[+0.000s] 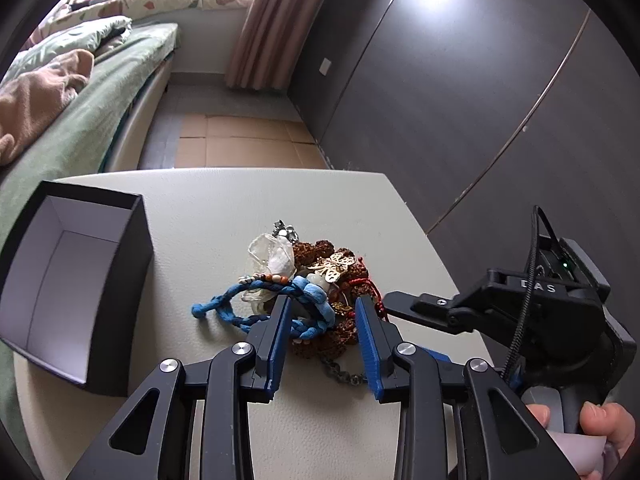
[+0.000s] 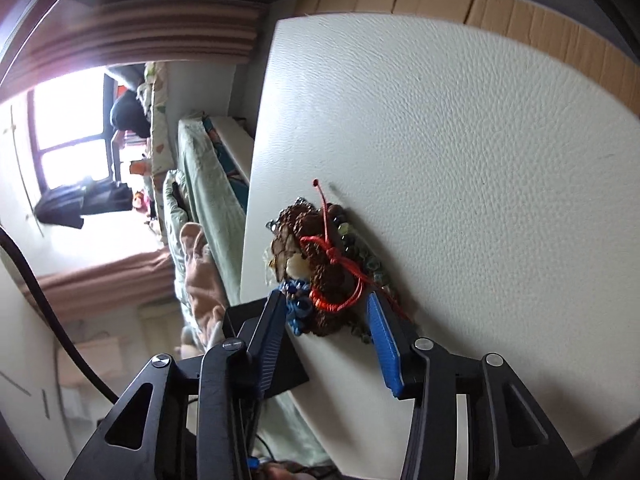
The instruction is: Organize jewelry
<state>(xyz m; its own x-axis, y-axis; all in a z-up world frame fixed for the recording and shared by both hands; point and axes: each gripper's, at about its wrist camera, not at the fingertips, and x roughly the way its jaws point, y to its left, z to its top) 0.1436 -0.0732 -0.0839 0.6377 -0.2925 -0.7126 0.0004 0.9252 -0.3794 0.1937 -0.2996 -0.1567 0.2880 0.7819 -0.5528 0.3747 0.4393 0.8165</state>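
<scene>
A tangle of jewelry [image 1: 316, 292] lies in the middle of the white table [image 1: 224, 216]: a blue braided bracelet [image 1: 248, 300], brown bead strands [image 1: 312, 252], a gold butterfly piece [image 1: 334, 266], a red cord [image 2: 340, 264] and a metal chain [image 1: 340, 372]. My left gripper [image 1: 323, 316] reaches down over the near side of the pile, with its fingers apart and the blue braid and brown beads between them. My right gripper [image 2: 326, 312] comes in from the right, rolled on its side. Its fingers straddle the pile's red-corded end. No pad plainly presses on anything.
An open black box [image 1: 132, 300] with a grey inside stands on the table's left part. A bed with green bedding [image 1: 100, 92] runs along the left. Dark wardrobe doors [image 1: 460, 100] rise at the right. A hand [image 1: 608, 428] holds the right gripper's handle.
</scene>
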